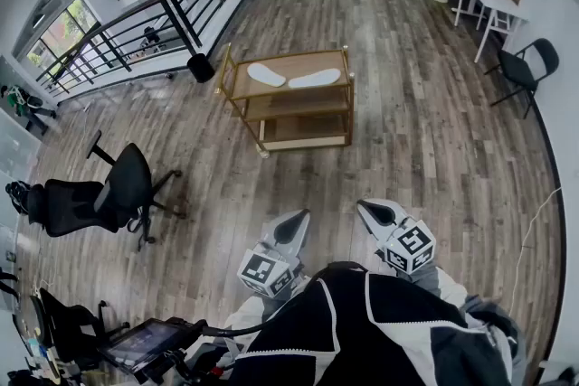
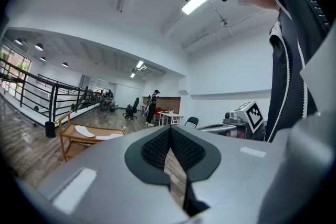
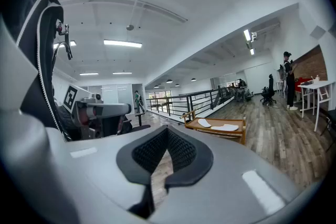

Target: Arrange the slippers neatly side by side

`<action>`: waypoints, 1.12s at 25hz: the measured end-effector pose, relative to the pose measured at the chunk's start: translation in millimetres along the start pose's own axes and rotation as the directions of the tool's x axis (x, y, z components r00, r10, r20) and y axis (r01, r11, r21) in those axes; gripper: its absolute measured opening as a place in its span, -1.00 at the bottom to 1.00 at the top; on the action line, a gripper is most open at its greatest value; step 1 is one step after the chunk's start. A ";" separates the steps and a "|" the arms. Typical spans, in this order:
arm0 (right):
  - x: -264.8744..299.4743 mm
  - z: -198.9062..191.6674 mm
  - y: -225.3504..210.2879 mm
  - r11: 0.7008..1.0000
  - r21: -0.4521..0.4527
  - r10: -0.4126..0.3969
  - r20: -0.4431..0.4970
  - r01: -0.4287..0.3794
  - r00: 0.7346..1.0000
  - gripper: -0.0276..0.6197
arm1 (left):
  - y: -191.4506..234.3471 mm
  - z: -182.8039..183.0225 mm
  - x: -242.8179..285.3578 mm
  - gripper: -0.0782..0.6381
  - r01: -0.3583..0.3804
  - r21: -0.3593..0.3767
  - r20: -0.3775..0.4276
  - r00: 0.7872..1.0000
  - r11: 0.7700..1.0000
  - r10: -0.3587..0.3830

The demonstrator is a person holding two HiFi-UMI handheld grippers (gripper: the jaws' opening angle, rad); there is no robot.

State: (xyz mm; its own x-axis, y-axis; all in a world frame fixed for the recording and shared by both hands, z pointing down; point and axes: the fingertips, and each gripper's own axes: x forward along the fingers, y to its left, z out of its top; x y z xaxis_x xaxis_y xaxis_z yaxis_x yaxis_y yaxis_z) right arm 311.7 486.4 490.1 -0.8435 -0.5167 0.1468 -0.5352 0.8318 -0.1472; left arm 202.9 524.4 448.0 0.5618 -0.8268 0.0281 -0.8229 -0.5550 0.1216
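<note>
Two white slippers lie on the top shelf of a wooden cart (image 1: 237, 88) out on the floor: the left slipper (image 1: 265, 74) and the right slipper (image 1: 315, 79), toes angled toward each other. They also show small in the left gripper view (image 2: 84, 131) and the right gripper view (image 3: 224, 127). My left gripper (image 1: 295, 221) and right gripper (image 1: 374, 211) are held close to my body, far from the cart, both shut with nothing between the jaws (image 2: 169, 145) (image 3: 166, 148).
A black office chair (image 1: 116, 191) stands at the left, a black railing (image 1: 172, 9) runs along the far left, a white table (image 1: 488, 0) and a dark chair (image 1: 525, 68) at the right. A tablet (image 1: 140, 342) sits near my left side. Wooden floor lies between me and the cart.
</note>
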 end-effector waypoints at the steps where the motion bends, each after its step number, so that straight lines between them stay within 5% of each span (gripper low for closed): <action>1: 1.2 -0.4 0.4 1.000 -0.001 0.000 0.001 0.000 1.000 -0.91 | 1.1 -0.9 0.2 -0.73 0.000 0.000 0.000 1.000 1.000 0.000; 28: 9.7 -7.7 15.6 0.996 0.048 0.075 0.013 -0.076 0.997 -0.90 | -17.5 -15.8 1.7 -0.73 0.042 -0.019 -0.042 0.998 0.999 -0.043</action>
State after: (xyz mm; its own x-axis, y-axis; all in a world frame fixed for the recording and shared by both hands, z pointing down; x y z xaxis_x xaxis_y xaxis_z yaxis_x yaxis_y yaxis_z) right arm 295.6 495.9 496.8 -0.8820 -0.4552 0.1221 -0.4712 0.8580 -0.2046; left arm 219.6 534.1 461.6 0.5998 -0.7975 0.0648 -0.7966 -0.5876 0.1420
